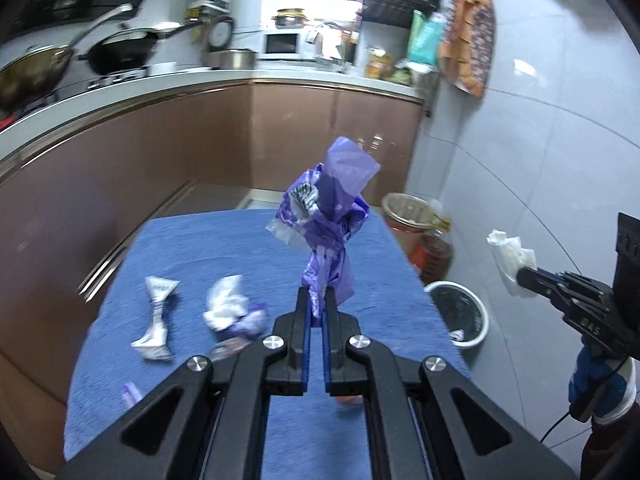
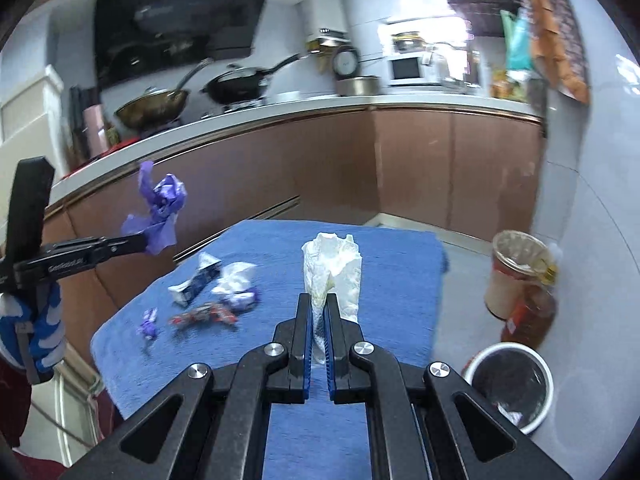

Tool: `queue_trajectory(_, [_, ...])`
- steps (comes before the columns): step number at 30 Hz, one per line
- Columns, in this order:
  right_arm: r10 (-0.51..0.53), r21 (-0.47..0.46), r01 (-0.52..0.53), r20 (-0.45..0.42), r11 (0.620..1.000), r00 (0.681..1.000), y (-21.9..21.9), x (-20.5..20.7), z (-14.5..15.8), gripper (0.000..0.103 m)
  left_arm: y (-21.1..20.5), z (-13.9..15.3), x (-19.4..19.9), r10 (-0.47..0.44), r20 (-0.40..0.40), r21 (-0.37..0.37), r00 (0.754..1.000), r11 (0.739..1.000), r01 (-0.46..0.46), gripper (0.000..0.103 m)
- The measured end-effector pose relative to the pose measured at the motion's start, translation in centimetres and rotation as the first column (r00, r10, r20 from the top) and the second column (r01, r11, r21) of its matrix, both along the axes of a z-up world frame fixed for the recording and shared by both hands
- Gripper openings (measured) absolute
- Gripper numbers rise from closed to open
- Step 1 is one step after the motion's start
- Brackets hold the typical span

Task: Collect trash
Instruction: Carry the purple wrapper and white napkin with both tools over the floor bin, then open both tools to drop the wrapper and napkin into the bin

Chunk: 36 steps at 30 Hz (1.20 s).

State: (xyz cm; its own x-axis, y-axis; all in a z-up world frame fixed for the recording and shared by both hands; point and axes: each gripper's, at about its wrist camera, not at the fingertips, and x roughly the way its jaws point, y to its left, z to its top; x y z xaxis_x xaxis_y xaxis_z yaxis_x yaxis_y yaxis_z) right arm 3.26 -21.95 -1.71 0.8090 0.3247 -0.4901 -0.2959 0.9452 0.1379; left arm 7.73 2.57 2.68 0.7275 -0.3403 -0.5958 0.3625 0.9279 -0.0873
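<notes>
Left wrist view: my left gripper (image 1: 318, 300) is clenched on a purple plastic wrapper (image 1: 330, 216), held clear of the blue cloth (image 1: 256, 240) so it can travel. The white bin (image 1: 460, 314) waits at three o'clock.

Right wrist view: my right gripper (image 2: 319, 308) pinches a white tissue (image 2: 334, 268); more wrappers (image 2: 200, 312) lie at nine o'clock, uncollected.
</notes>
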Motion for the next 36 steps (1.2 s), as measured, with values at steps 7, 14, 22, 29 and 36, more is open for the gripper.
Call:
queue_trajectory(7, [-0.171,0.048,0.173,-0.038,0.984,0.985,-6.6,0.8,-2.0,0.006,-9.6,-2.2,3.9,-0.163,-0.068,0.024,0.984,0.986,0.165,0.004])
queue_trajectory(14, [-0.36,0.047,0.367,-0.118,0.929,0.925,-13.8,2.6,-6.1,0.006,-21.3,-6.9,8.3,-0.322,-0.166,0.066,0.932,0.939,0.336,0.004])
queue_trajectory(22, [-0.482,0.035,0.5,-0.214,0.865,0.85,-19.7,6.1,-11.2,0.007,-32.5,-13.4,12.7,-0.404,-0.301,0.108,0.864,0.886,0.452,0.004])
queue_trajectory(29, [-0.541,0.021,0.567,-0.269,0.824,0.797,-24.1,9.1,-14.6,0.008,-39.6,-17.8,15.4,-0.434,-0.376,0.132,0.819,0.849,0.511,0.005])
queue_trajectory(36, [-0.577,0.007,0.608,-0.308,0.794,0.756,-26.8,10.6,-16.9,0.009,-43.5,-20.7,17.3,-0.429,-0.421,0.128,0.8,0.845,0.52,0.008])
